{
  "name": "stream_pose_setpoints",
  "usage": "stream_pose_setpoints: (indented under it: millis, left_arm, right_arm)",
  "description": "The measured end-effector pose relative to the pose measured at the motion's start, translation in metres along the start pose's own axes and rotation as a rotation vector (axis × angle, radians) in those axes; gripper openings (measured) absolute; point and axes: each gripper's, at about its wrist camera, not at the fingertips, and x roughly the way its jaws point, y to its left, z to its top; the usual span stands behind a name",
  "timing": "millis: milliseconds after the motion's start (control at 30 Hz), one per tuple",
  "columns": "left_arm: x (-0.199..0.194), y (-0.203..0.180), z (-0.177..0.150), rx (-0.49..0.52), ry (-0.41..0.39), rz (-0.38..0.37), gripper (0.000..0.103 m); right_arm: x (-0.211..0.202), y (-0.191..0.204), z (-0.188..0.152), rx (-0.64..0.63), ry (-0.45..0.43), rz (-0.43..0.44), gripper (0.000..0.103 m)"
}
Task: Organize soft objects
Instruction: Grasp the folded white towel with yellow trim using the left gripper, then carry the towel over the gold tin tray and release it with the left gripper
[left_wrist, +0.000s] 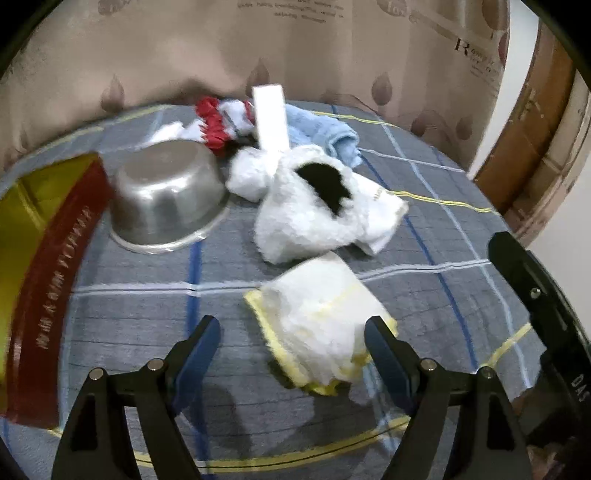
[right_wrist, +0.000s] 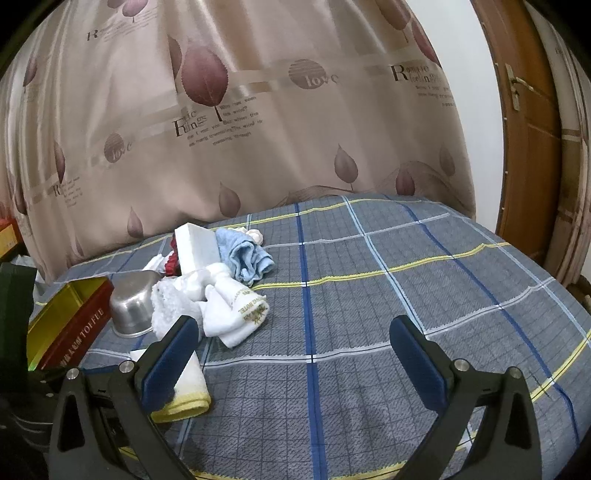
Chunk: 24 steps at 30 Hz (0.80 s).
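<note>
A white cloth with yellow trim (left_wrist: 317, 321) lies on the plaid bedspread just ahead of my left gripper (left_wrist: 293, 332), which is open and empty; the cloth reaches between its fingertips. Behind it lie a fluffy white piece with a black patch (left_wrist: 310, 206), a white hotel towel (left_wrist: 380, 210), a blue towel (left_wrist: 325, 133) and a red and white cloth (left_wrist: 214, 122). My right gripper (right_wrist: 295, 332) is open and empty over bare bedspread. In its view the yellow-trimmed cloth (right_wrist: 188, 387) is beside the left finger, and the hotel towel (right_wrist: 236, 314) and blue towel (right_wrist: 243, 254) lie beyond.
An upside-down steel bowl (left_wrist: 166, 199) (right_wrist: 133, 306) sits left of the pile. A red and gold open tin box (left_wrist: 48, 258) (right_wrist: 70, 321) is at the far left. A white foam block (left_wrist: 273, 122) (right_wrist: 199, 247) leans in the pile. A curtain hangs behind; a wooden door (right_wrist: 532, 147) is right.
</note>
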Motion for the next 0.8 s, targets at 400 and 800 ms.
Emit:
stream_pose_setpoints:
  millis: [400,800]
  left_arm:
    - [0.002,-0.028,-0.008,0.113,-0.006,-0.062,0.035]
    - [-0.038,-0.019,-0.013,0.085,-0.060,-0.053,0.022]
  right_arm:
    - [0.001,0.002,-0.001,0.011,0.005,0.004,0.103]
    - [0.000,0.003,-0.002,0.037,0.017,0.008,0.103]
